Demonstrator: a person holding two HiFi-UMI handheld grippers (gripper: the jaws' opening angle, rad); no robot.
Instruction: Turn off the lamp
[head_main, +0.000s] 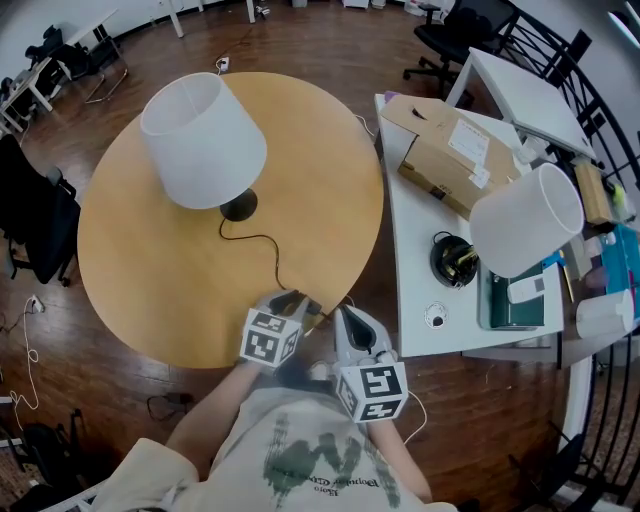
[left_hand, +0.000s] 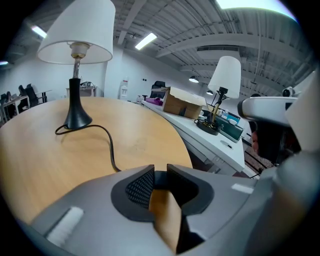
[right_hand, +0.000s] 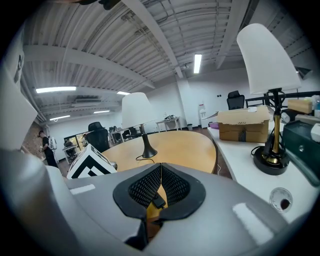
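Note:
A lamp (head_main: 205, 140) with a white shade and a black base stands on the round wooden table (head_main: 140, 270). Its black cord (head_main: 262, 243) runs to the near edge. There my left gripper (head_main: 297, 303) has its jaws close together on a dark block, the cord's switch (left_hand: 160, 178); the cord (left_hand: 107, 140) vanishes behind the left jaw. Just to its right, my right gripper (head_main: 345, 318) is shut, fingertips touching, with a black piece of the cord (right_hand: 155, 200) pinched lower down. The lamp (right_hand: 137, 112) shows far off in the right gripper view.
A white desk (head_main: 415, 280) adjoins the table's right side, carrying a second white-shaded lamp (head_main: 525, 220), a cardboard box (head_main: 450, 150) and a green tray (head_main: 500, 305). Black office chairs stand at far right (head_main: 455, 35) and at left (head_main: 35, 215).

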